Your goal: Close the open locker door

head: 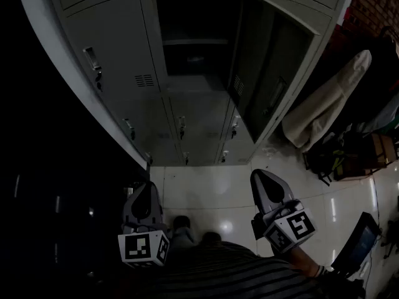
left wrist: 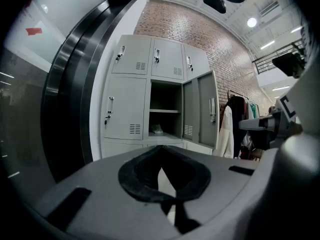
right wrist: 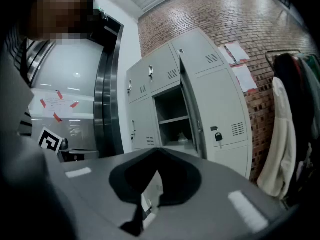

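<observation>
The locker door (head: 274, 67) stands swung out from the middle row of the grey lockers (head: 118, 48), hinged on the right side of its compartment (head: 196, 58). Its inner face is turned towards the opening, and its free edge juts out over the pale tiled floor (head: 206, 189). Inside the compartment a shelf (head: 196, 41) crosses near the top, with a small pale object below it that is too dim to identify. The left gripper (head: 148, 189) and the right gripper (head: 259, 178) are both held low near the person's body, well apart from the door. Each has its jaws drawn together with nothing between them. A bare strip of floor runs from the grippers to the base of the lockers. Right of the door the space is crowded by a pale coat (head: 324, 101) hanging close by and dark bags (head: 336, 157) on the floor. On the left a dark wall (head: 37, 167) runs along the lockers' outer edge.
</observation>
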